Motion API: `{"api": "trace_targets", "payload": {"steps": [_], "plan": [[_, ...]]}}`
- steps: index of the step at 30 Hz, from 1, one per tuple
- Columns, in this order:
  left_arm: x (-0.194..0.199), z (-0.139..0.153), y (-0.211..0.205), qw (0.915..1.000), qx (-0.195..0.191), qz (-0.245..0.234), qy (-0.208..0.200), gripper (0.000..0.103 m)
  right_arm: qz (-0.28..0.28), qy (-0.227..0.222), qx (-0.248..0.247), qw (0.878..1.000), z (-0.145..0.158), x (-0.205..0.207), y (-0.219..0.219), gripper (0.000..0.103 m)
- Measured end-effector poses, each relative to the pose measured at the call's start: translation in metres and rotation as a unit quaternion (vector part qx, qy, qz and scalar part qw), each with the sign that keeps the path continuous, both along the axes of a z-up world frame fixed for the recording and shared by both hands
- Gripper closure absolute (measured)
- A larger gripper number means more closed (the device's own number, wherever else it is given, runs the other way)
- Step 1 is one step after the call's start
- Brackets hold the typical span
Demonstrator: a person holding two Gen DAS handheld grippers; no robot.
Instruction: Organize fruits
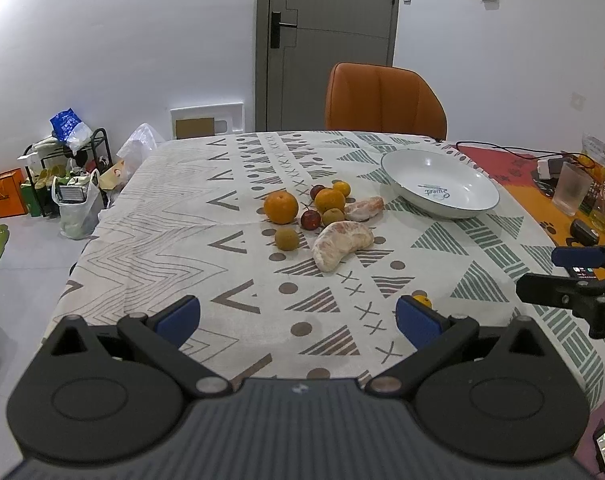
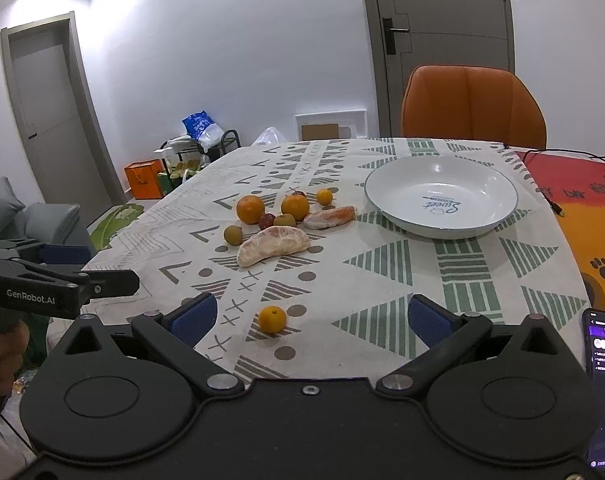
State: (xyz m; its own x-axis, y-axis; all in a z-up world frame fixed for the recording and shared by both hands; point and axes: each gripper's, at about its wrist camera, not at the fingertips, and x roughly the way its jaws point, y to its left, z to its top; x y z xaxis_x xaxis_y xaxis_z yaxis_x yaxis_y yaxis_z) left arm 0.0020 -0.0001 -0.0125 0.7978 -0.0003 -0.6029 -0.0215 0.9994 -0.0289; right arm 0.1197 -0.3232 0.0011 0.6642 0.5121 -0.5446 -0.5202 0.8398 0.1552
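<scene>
small orange [image 2: 273, 319] lies just ahead of the right gripper [image 2: 309, 318], left of centre between wide, empty jaws; left gripper [image 1: 298, 320], likewise wide, stands farther off.

Fruit cluster [image 2: 280, 220]: oranges, small red and brownish fruits, two peeled pomelo segments, loose on cloth, well ahead of right gripper [image 2: 310, 318]. Small tangerine [image 2: 272, 319]: alone, between its spread fingers. White plate [image 2: 498, 188]: ahead-right.

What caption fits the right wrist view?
Open right tool facing a lone small orange, fruit pile and empty white bowl beyond.
</scene>
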Motion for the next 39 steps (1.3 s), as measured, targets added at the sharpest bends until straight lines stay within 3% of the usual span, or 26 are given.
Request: {"api": "trace_targets", "payload": {"steps": [26,39], "plan": [[0.003,-0.007,0.006,0.9998,0.007,0.018,0.001,0.0,0.01,-0.003,-0.006,1.0,-0.006,0.003,0.006,0.0],[0.013,-0.022,0.019,0.9988,-0.002,0.044,-0.019,0.0,0.036,-0.015,-0.011,0.999,-0.032,0.017,0.019,0.003]]}}
